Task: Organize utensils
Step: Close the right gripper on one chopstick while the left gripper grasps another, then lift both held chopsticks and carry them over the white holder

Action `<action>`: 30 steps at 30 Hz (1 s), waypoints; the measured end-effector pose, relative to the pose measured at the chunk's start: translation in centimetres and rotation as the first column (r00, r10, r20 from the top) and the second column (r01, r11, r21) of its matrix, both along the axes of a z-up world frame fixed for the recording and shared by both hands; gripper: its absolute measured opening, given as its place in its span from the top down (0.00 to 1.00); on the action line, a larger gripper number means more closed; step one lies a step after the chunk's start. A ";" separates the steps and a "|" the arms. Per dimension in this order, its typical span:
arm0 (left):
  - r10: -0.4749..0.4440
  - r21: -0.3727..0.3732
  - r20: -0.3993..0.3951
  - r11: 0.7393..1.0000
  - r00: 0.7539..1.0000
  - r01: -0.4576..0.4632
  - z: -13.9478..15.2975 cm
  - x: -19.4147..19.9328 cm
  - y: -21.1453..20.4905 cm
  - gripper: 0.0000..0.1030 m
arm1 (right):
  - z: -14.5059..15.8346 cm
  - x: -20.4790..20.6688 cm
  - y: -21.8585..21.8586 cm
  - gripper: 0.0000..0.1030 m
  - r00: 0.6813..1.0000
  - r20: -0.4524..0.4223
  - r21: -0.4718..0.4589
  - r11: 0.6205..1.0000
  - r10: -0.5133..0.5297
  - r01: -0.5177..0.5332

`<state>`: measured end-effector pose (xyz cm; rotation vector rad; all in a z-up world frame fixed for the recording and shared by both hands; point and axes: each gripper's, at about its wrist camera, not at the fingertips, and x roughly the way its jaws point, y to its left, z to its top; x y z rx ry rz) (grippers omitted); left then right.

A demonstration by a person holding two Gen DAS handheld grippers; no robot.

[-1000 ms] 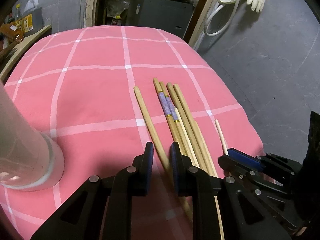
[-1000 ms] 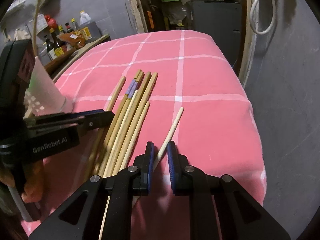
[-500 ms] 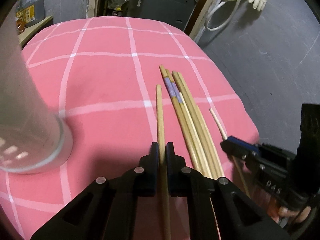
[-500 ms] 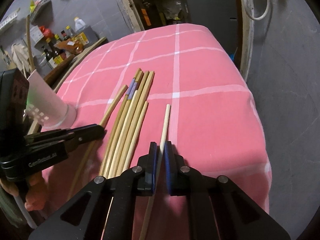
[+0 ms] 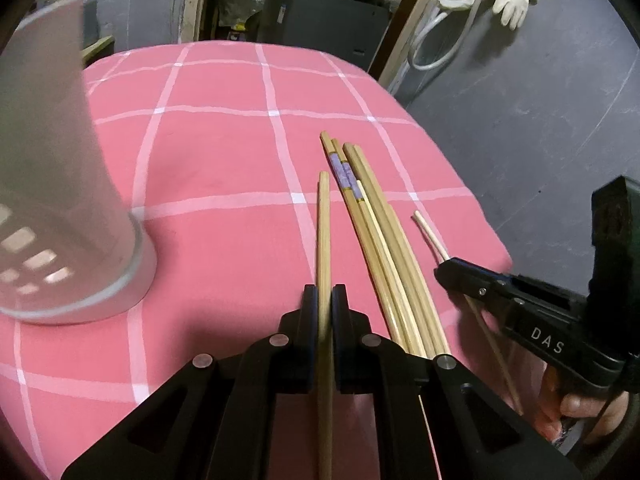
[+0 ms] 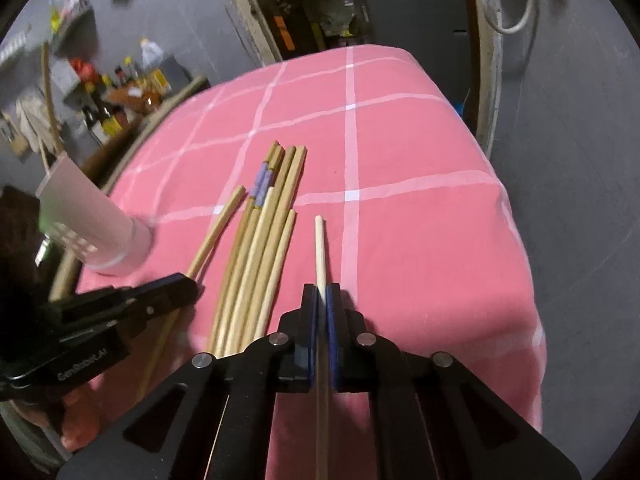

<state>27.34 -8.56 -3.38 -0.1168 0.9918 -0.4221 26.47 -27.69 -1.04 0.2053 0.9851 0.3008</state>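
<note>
Two handheld grippers each pinch one chopstick above a pink checked tablecloth (image 5: 224, 152).

The left gripper (image 5: 325, 300) is clamped on a tan wooden chopstick (image 5: 323, 232), its far end pointing away across the cloth; the right gripper (image 6: 321, 300) is clamped on a thinner, paler chopstick (image 6: 319, 248) the same way. Between them a bundle of chopsticks (image 6: 260, 248) lies side by side on the cloth — two carry purple bands. A white perforated holder (image 5: 60, 184) stands upright to the left, well apart from the bundle. Whether it holds anything cannot be seen. The sorting looks barely begun: two sticks are gripped, none visibly stowed, and the bundle is left.
</note>
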 end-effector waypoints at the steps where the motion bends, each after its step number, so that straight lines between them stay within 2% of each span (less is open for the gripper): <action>1: 0.000 -0.009 0.018 1.000 1.000 0.000 0.3 -0.5 0.2 0.96 | 0.1 -0.5 -0.1 0.97 1.000 0.011 0.027 1.000 -0.005 0.005; 5: -0.001 -0.024 0.108 1.000 0.994 0.003 1.8 -2.4 0.7 0.96 | 1.3 -2.6 0.1 0.97 0.995 0.101 0.093 0.996 -0.008 -0.001; 8: 0.013 -0.053 0.193 0.999 0.981 -0.003 3.2 -4.1 1.4 0.96 | 3.1 -4.6 0.7 0.97 0.973 0.231 0.128 0.992 -0.006 -0.024; 12: 0.060 -0.097 0.318 0.995 0.946 -0.030 5.1 -6.1 2.4 0.96 | 5.5 -6.8 2.1 0.97 0.904 0.427 0.164 0.983 0.002 -0.079; 16: 0.124 -0.160 0.422 0.985 0.898 -0.060 7.2 -7.6 3.8 0.96 | 7.3 -8.1 3.7 0.97 0.817 0.577 0.187 0.975 -0.011 -0.119; 20: 0.191 -0.188 0.524 0.977 0.830 -0.106 9.4 -8.8 5.8 0.96 | 9.0 -8.1 5.7 0.97 0.746 0.665 0.204 0.967 -0.022 -0.153; 28: 0.308 -0.256 0.624 0.949 0.718 -0.184 14.0 -8.4 11.2 0.96 | 12.2 -5.7 9.8 0.97 0.673 0.738 0.251 0.941 -0.034 -0.229; 30: 0.339 -0.275 0.631 0.939 0.697 -0.208 14.8 -7.6 12.9 0.96 | 13.1 -4.7 10.7 0.97 0.657 0.752 0.278 0.932 -0.061 -0.231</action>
